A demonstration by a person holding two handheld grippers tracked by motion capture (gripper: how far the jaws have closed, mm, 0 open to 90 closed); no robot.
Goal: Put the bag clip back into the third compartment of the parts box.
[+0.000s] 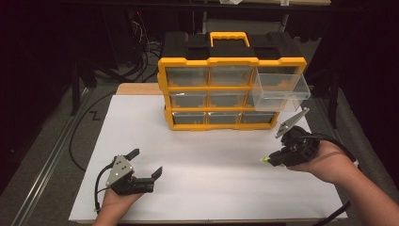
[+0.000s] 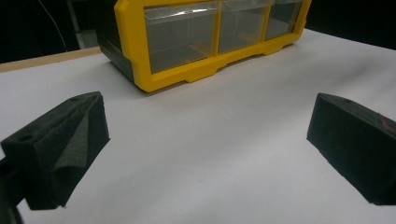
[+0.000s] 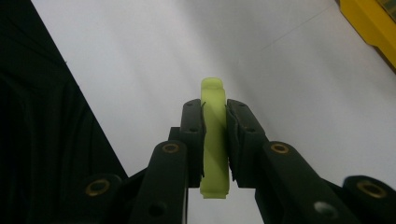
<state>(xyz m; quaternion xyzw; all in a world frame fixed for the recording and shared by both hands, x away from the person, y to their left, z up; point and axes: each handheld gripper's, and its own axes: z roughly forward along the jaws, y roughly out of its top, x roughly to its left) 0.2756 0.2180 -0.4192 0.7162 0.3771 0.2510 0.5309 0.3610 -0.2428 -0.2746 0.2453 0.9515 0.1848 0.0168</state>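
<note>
- The left claw sits low at the near left, held from below by the left hand, its jaws spread wide with nothing between them.
- The right claw is held by the right hand at the right, forearm entering from the lower right corner, and points leftward.
- Its jaws are clamped on a thin yellow-green piece.

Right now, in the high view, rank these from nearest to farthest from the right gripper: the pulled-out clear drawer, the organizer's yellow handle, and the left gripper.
From the right gripper:
1. Pulled-out clear drawer, just above it, sticking out of the organizer's top right corner.
2. Yellow handle, farther back on top of the organizer, up and to the left.
3. Left gripper, across the table at the left, jaws open.
</note>
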